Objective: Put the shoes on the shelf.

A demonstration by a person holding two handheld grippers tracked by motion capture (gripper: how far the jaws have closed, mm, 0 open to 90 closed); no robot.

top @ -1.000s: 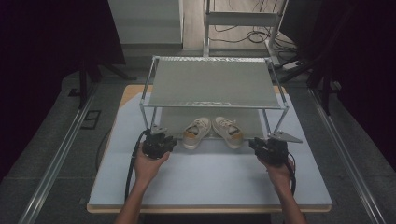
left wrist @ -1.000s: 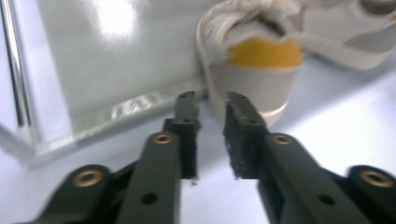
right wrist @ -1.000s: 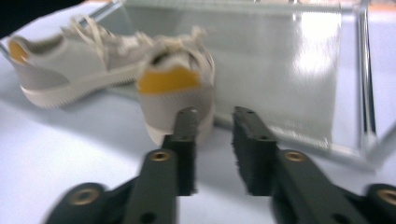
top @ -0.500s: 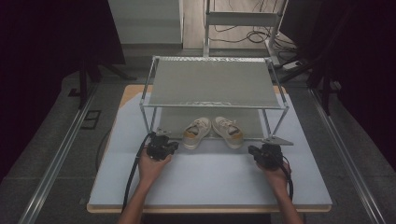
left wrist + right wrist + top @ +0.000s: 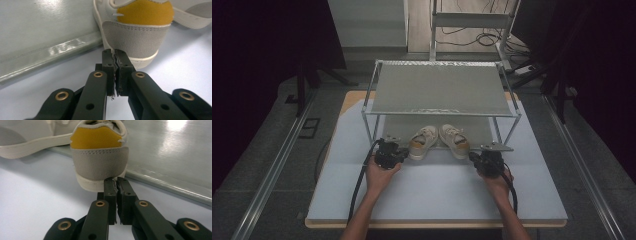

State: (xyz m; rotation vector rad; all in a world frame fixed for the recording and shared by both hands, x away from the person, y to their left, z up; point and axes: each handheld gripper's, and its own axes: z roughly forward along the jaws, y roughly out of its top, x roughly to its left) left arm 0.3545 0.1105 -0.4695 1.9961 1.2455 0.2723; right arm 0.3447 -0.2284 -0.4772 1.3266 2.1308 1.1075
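On the left of the table (image 5: 337, 150), the left gripper (image 5: 388, 152) rested with its jaws pressed together on nothing, its tips just short of the heel of the left sneaker (image 5: 136, 30). That sneaker lay under the front edge of the wire shelf rack (image 5: 439, 90), toe pointing inward toward its mate, heel toward the person. The right sneaker (image 5: 455, 140) sat just beside it, splayed the other way, and the right gripper (image 5: 486, 161), jaws likewise together and empty, pointed at its heel. Both sneakers looked light, with soft suede heel panels, a yellow tab above and a firmer rubber sole; the padded heel collar seemed the best place to pinch, since the rounded sole would likely slip. The rack's top shelf held nothing, and the sneakers stood on the table below it.
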